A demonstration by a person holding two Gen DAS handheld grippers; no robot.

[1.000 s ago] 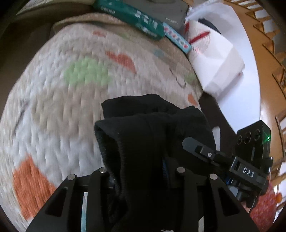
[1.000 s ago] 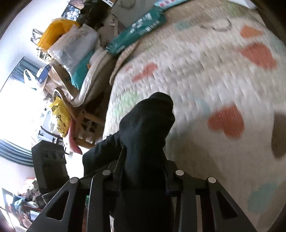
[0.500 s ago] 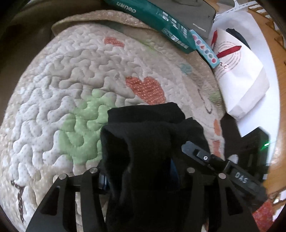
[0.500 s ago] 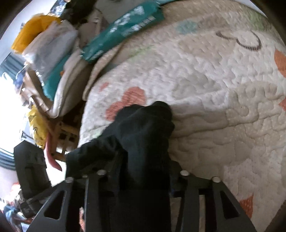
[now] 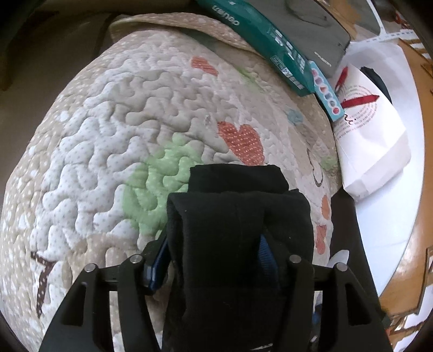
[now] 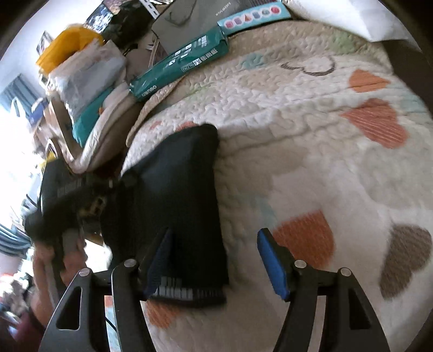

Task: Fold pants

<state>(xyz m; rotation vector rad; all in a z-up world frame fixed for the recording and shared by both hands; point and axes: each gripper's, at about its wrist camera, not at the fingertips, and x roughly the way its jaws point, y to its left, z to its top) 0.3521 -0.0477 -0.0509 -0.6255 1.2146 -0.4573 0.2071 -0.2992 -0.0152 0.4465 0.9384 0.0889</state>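
now that both sets of jaws are opening after clamping the black pants (image 6: 176,195), the right gripper (image 6: 216,260) stands clear while cloth still bulges between the left gripper (image 5: 213,257) pads, so this fold looks laid on the quilt (image 6: 311,140).

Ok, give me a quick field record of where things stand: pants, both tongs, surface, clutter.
pants: black pants, folded, lying on the quilt
left tongs: left tongs opening, black fabric bunched between the jaws
right tongs: right tongs opening, pants edge by the left pad, gap on the other side
surface: heart-print quilt
clutter: green box and grey bag at the quilt's far edge, white paper bag off to the side
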